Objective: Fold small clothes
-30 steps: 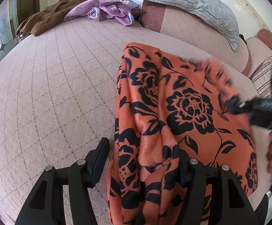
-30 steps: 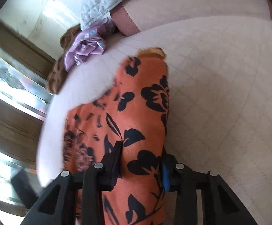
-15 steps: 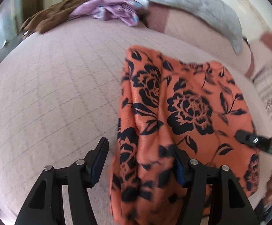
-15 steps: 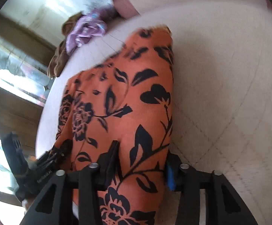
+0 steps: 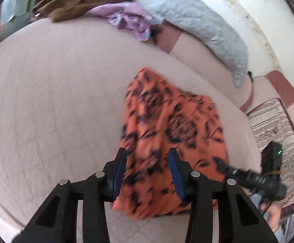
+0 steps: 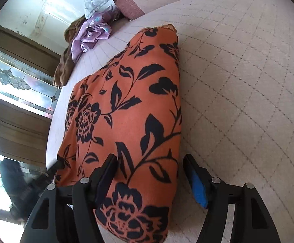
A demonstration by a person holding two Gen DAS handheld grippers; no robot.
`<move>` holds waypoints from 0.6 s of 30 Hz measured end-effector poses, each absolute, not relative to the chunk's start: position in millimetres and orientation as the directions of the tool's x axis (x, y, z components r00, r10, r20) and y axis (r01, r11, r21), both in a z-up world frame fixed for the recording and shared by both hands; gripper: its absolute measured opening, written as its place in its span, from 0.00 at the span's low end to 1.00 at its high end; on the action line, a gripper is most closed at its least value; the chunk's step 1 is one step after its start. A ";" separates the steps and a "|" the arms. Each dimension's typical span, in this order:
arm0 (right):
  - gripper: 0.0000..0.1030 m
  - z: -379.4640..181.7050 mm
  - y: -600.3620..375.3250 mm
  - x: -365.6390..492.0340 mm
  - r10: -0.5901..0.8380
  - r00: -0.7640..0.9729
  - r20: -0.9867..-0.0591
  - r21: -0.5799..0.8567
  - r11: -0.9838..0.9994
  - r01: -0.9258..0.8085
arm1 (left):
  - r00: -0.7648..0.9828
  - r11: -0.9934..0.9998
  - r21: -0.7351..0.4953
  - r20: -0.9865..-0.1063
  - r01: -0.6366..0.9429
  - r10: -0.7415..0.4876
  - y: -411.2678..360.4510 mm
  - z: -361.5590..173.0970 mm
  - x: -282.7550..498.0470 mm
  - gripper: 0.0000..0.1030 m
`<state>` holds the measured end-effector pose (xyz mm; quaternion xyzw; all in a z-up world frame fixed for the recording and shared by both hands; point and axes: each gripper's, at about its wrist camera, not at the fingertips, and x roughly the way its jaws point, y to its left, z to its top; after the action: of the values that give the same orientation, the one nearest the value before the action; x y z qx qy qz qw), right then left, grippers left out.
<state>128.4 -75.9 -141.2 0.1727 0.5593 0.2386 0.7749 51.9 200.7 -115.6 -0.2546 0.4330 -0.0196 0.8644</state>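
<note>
An orange cloth with black flowers point(image 5: 167, 133) lies folded on the pink quilted bed point(image 5: 55, 101). My left gripper point(image 5: 148, 172) hovers over the cloth's near edge. Its jaws are closing, and the pads stand clear of the fabric, which lies below them. In the right wrist view the same cloth point(image 6: 130, 111) runs between the fingers of my right gripper point(image 6: 151, 176). Those jaws are opening, and the blue pad point(image 6: 197, 184) stands well off the fold. The right gripper point(image 5: 230, 169) also reaches over the cloth's right edge in the left wrist view.
At the far end of the bed lie a brown garment point(image 5: 82, 2), a purple garment point(image 5: 126, 18) and a grey quilted pillow point(image 5: 203, 26). A striped rug point(image 5: 276, 125) covers the floor past the bed's right edge. A leaded window point(image 6: 15, 79) stands beside the bed.
The left gripper has risen off the cloth and its jaws have narrowed. The right gripper's jaws have spread and let the fold go. The cloth now lies flatter on the bed.
</note>
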 end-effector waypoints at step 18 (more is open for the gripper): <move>0.81 -126.3 -96.5 141.1 0.640 0.285 -0.714 0.614 0.767 -0.186 | 0.561 0.794 -0.598 -0.696 -0.107 -0.448 228.6 -142.2 103.0 0.74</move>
<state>141.1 -96.5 -126.3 0.2120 0.5349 0.2671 0.7730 103.0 228.6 -142.2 -0.3037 0.4569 -0.1029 0.8297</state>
